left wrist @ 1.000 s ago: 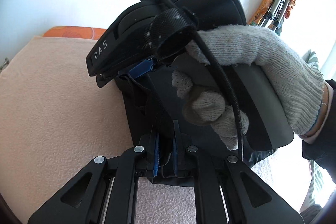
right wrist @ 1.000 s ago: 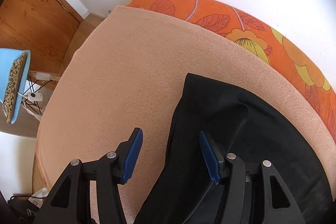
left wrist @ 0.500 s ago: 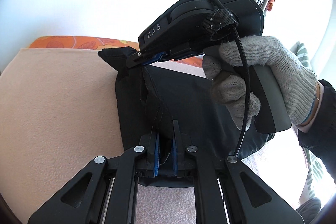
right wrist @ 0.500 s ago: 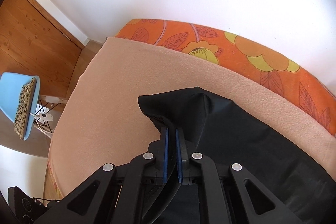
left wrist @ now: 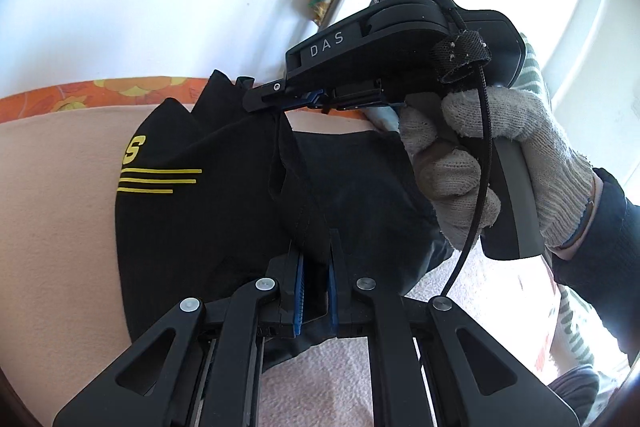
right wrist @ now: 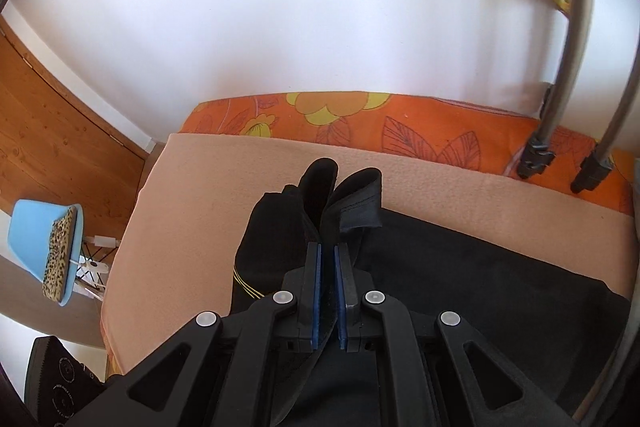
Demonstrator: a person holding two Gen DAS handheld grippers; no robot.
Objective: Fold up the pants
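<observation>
Left gripper [left wrist: 315, 281]: blue pads drawn almost together, a bunched ridge of the black pants [left wrist: 224, 211] pinched between them.
Right gripper [right wrist: 328, 291]: jaws likewise nearly closed, with a fold of the same black cloth clamped between the blue pads; from the left wrist view its body, marked DAS, hangs above the garment [left wrist: 308, 98], gripped by a hand [left wrist: 492, 163] in a grey knit glove.
Blanket [right wrist: 208, 195]: peach fleece covering the bed, spread under the pants.
Pants: black, lying on the blanket, with the pinched edges lifted off it and the rest spreading right across the surface; yellow stripes and part of a yellow letter show on the leg at left.
Bedsheet [right wrist: 420, 127]: orange with a yellow flower print, exposed along the far edge by the white wall.
Chair [right wrist: 44, 239]: pale blue, standing on the wooden floor off the bed's left side, a leopard-print cushion on its seat.
Metal legs [right wrist: 560, 87]: two grey tubes with black feet resting on the orange sheet at far right.
</observation>
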